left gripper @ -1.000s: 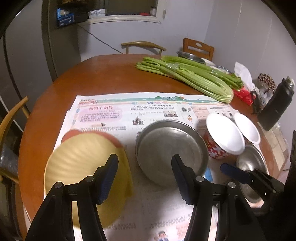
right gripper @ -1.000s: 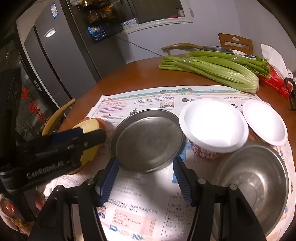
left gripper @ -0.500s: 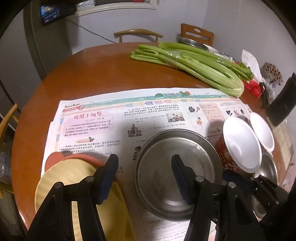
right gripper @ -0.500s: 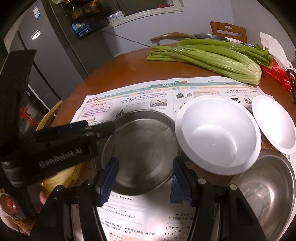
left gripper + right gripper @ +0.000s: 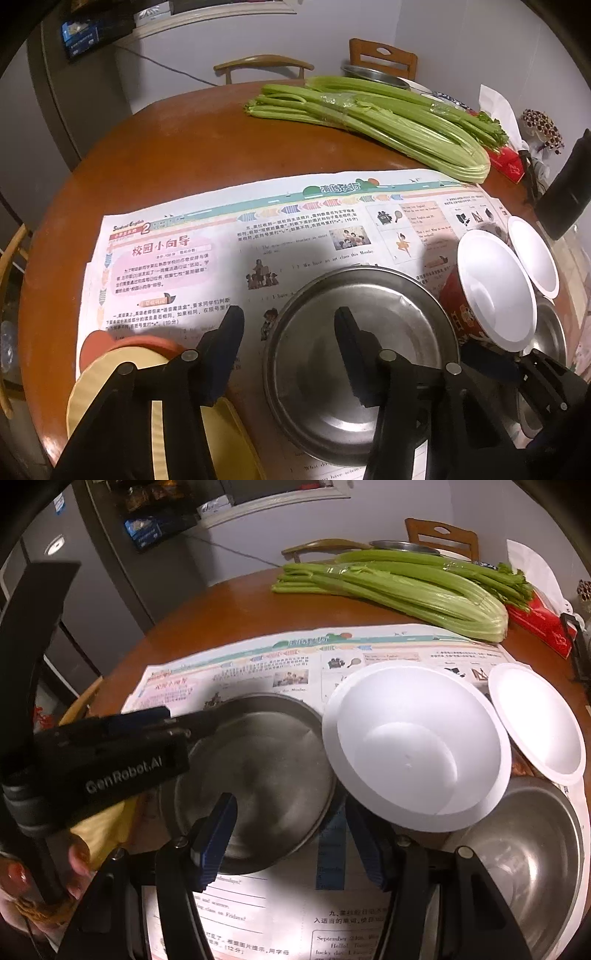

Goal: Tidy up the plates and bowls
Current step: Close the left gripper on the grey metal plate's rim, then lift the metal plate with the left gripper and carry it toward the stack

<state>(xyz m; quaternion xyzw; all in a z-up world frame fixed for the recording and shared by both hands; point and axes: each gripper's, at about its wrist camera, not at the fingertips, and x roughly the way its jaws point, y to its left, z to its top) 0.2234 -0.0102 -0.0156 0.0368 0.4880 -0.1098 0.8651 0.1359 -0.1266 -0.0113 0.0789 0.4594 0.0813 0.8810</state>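
Left gripper (image 5: 288, 350) fingers closer astride steel plate (image 5: 369, 369) rim (untouched)

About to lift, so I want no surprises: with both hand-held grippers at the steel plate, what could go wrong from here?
1. The left hand-held gripper has just been closing its jaws with the steel plate rim between them, not yet pinched; the thin, slick rim may slip.
2. The right hand-held gripper has its outer finger close beside the white paper bowl, which could tip.
3. Both grippers crowd one plate and may collide.
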